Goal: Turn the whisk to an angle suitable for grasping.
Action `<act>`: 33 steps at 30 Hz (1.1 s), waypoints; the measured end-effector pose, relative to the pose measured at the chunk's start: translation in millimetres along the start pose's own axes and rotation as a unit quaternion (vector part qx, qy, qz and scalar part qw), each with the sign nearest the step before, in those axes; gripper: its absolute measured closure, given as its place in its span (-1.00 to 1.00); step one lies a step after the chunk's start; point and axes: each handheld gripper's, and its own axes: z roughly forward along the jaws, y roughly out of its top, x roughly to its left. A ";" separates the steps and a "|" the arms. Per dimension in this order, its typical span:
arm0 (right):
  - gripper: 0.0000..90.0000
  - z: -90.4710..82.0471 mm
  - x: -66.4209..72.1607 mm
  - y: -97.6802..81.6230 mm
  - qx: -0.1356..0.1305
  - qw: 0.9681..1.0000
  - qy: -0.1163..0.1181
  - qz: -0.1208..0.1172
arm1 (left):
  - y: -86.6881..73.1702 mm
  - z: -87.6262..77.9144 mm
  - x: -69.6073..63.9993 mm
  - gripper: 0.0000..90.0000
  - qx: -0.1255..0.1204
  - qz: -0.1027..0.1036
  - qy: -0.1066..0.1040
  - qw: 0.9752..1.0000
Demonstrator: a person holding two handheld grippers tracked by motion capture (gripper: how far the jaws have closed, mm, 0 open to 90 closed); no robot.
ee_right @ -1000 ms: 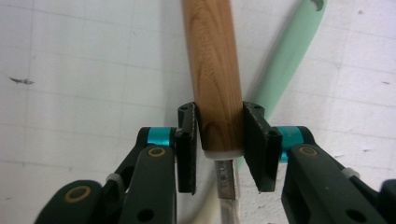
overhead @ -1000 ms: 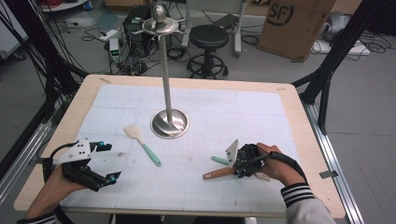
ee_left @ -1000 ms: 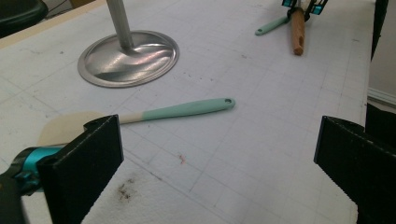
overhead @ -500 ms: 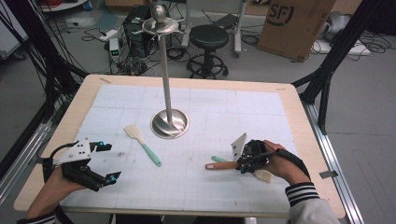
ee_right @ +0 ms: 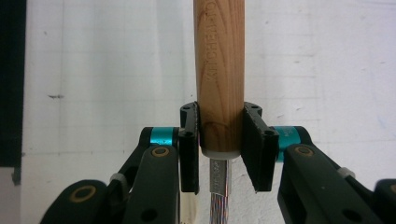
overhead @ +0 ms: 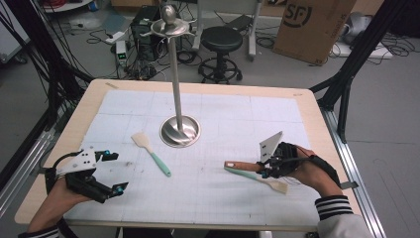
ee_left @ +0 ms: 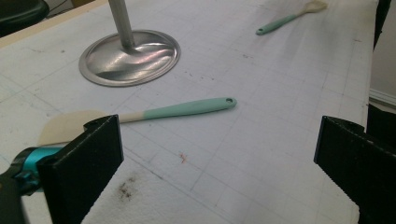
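A wooden-handled tool (ee_right: 219,74) is clamped in the right gripper (ee_right: 219,149), the two black pads being pressed against the sides of the handle near its lower end, where a metal shank (ee_right: 219,179) leaves the wood; what sits at the far end of the shank is hidden behind the jaws. In the high view the right gripper (overhead: 270,166) is seen at about 4 o'clock from the stand's base (overhead: 180,131), with the wooden handle (overhead: 241,165) pointing out of it towards 9 o'clock, level over the white mat (overhead: 218,114). Directly under and beside that handle a spatula (overhead: 257,178) with a mint handle and a cream blade is lying on the mat, its blade towards 4 o'clock; whether it is touched by the held tool cannot be told. A second spatula (overhead: 151,153) of the same kind is lying at about 7 o'clock from the base, blade towards 11 o'clock, well apart from both grippers. The left gripper (overhead: 111,171) is held at the mat's 8 o'clock corner, its jaws spread wide with nothing between them; in the left gripper view the nearer spatula (ee_left: 177,109) is seen beyond them, and the metal base (ee_left: 130,58) farther off at 11 o'clock
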 end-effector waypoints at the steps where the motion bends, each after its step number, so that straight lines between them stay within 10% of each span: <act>1: 0.56 -6.5 -0.7 -0.7 -0.020 1.000 -0.002 0.008 | 0.0 0.2 -0.2 -0.96 0.000 0.000 0.000 1.000; 13: 0.56 -34.3 -5.1 3.0 -0.127 0.991 0.004 0.050 | -0.6 0.3 1.1 -0.96 -0.002 -0.002 0.001 1.000; 25: 0.56 -58.9 -10.5 19.9 -0.278 0.957 0.051 0.070 | -0.4 2.2 3.1 -0.96 -0.001 -0.005 -0.002 1.000; 33: 0.56 -64.0 -10.1 47.2 -0.306 0.948 0.076 0.052 | -0.1 1.0 4.4 -0.96 -0.003 -0.003 -0.001 1.000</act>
